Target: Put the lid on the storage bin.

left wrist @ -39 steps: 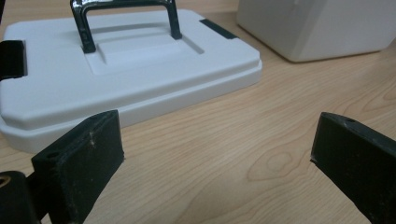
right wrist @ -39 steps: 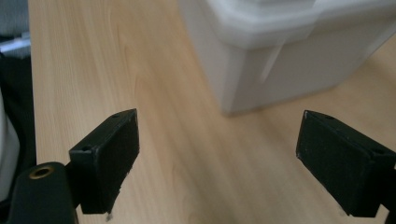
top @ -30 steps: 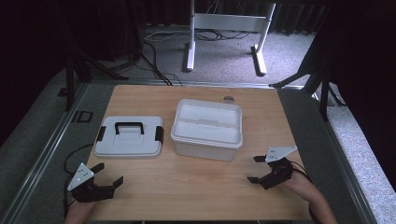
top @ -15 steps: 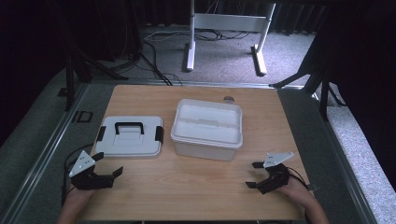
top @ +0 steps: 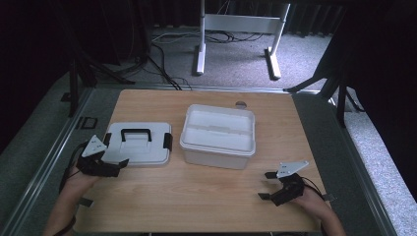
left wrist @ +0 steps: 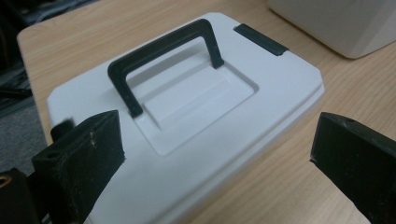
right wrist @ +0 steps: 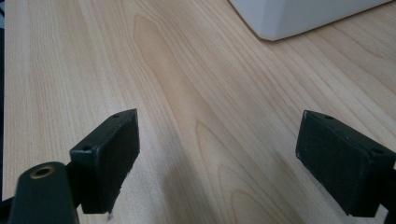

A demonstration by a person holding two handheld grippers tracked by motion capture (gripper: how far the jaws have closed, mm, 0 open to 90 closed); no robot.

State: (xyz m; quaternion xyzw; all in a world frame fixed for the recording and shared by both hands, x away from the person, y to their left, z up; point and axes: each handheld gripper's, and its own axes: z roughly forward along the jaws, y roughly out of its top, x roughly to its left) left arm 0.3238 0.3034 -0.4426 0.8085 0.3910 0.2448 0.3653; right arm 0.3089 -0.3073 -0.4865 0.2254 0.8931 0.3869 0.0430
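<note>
Your left tongs (top: 114,164) are hovering wide open and empty at the lid's (top: 139,143) near-left corner, handle (left wrist: 163,51) lying dead ahead. Your right tongs (top: 268,186), also gaping empty, are sitting well apart from it, beyond the box (top: 218,135).

The table (top: 206,196) has a light wood-grain top with rounded corners. A white lid (top: 139,143) with a black handle (top: 135,132) and black side clips lies flat on its left half. A white open container (top: 218,135) stands just beside the lid, near the centre. A small round cap (top: 240,104) sits behind the container.
</note>
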